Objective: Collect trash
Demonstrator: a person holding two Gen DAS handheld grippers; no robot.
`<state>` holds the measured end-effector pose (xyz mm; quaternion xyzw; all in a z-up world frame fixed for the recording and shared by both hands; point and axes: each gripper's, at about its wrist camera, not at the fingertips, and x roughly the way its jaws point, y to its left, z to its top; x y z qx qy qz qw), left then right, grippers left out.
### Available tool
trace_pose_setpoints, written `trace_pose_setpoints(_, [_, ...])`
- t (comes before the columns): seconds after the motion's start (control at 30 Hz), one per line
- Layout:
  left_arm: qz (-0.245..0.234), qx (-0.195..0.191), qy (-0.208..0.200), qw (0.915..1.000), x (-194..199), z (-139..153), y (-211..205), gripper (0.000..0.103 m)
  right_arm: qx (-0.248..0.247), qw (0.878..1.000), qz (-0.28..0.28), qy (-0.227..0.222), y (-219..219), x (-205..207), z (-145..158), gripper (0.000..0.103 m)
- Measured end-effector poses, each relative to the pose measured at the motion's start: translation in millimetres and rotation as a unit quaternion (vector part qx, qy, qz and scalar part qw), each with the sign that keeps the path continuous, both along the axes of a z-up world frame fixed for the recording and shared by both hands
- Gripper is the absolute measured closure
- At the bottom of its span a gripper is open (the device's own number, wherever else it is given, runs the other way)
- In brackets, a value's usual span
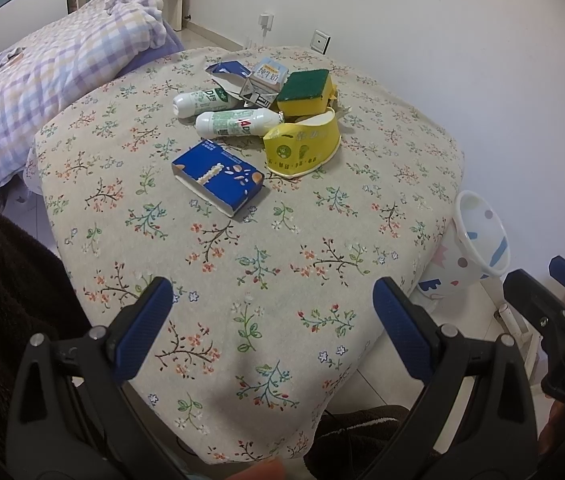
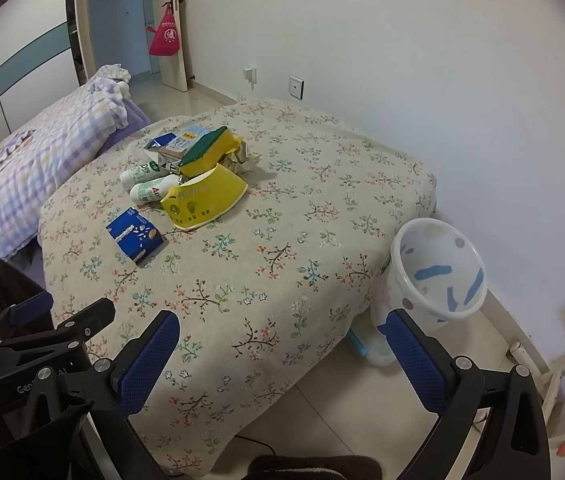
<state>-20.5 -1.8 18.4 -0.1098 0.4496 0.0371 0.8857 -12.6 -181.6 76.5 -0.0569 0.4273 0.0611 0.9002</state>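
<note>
1. Trash sits in one cluster on the floral-covered desk (image 1: 242,280), far side from both grippers: blue box (image 1: 218,176) nearest, then yellow paper bowl (image 1: 302,146), two white bottles (image 1: 234,122), milk carton (image 1: 266,76), green-yellow sponge (image 1: 306,92), torn blue carton (image 1: 228,71).
2. White bin (image 2: 438,268) stands on the floor against the desk's right edge, tilted toward the cameras. Inside looks empty as far as visible.
3. Progress: nothing collected by my read. Every piece is on the desk, none in the bin. All pickups left.
4. Left gripper (image 1: 272,324) hovers over the desk's near edge, jaws spread wide, holding nothing.
5. Right gripper (image 2: 282,354) hovers over the near right corner beside the bin, jaws spread, empty.
6. Hard to read: crumpled paper (image 2: 244,160) behind the sponge is mostly hidden; item count under the pile unclear. Bin base is cut off behind the cloth. Carton labels unreadable.
</note>
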Motion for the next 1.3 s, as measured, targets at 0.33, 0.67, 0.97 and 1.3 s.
trace_pose_setpoints(0.33, [0.004,0.003,0.004,1.0,10.1,2.7,5.9,0.003,0.007,1.0,-0.006,0.004,1.2,9.9,2.5,0.0])
trace_pose_setpoints(0.67, [0.033,0.02,0.026,0.9989,46.8,-3.4,40.8,0.003,0.011,0.999,-0.033,0.029,8.7,50.1,5.6,0.0])
trace_pose_setpoints(0.97, [0.061,0.03,0.03,0.9972,80.9,0.1,66.4,0.003,-0.005,1.0,-0.008,0.023,41.6,94.6,14.8,0.0])
trace_pose_setpoints(1.3, [0.102,0.023,0.056,0.993,117.8,-8.3,92.6,0.003,0.0,1.0,0.008,0.023,77.5,152.6,13.2,0.0])
